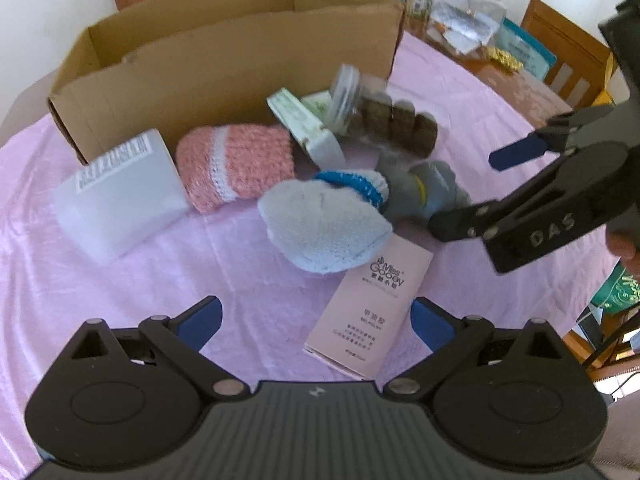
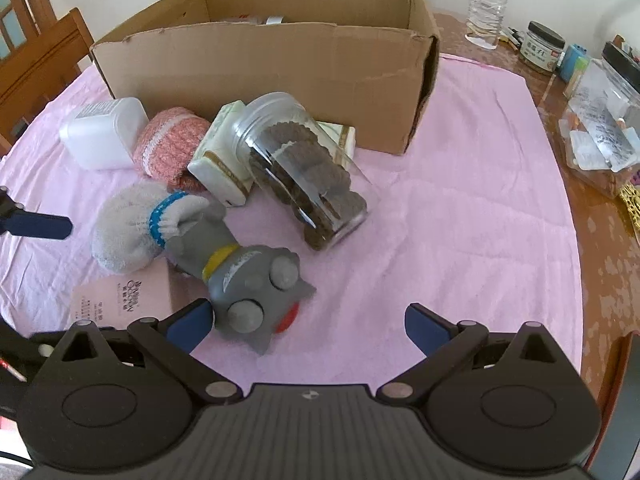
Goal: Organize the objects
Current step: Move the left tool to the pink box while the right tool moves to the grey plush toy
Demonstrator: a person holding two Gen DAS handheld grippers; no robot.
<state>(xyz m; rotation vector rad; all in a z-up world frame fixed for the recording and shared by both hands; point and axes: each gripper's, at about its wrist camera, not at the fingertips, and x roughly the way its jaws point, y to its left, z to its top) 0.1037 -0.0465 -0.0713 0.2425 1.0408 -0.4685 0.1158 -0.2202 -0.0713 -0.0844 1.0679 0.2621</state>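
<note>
A pile of objects lies on the pink cloth in front of an open cardboard box (image 2: 280,68) (image 1: 224,60). A grey toy figure (image 2: 248,280) (image 1: 424,188) lies with its head next to the left finger of my right gripper (image 2: 308,326), which is open and empty. A clear jar of brown cookies (image 2: 308,176) (image 1: 384,116) lies on its side. A light blue sock (image 1: 324,224) (image 2: 136,228), a pink knitted sock (image 1: 236,164) (image 2: 172,144), a white container (image 1: 116,196) (image 2: 104,132) and a pink carton (image 1: 368,312) lie nearby. My left gripper (image 1: 316,322) is open and empty, just before the carton.
White-green packs (image 2: 224,164) (image 1: 304,120) lean by the jar. A water bottle (image 2: 486,4), jars (image 2: 542,46) and a clear tub (image 2: 600,120) stand on the bare wooden table at right. Wooden chairs (image 2: 36,60) surround the table.
</note>
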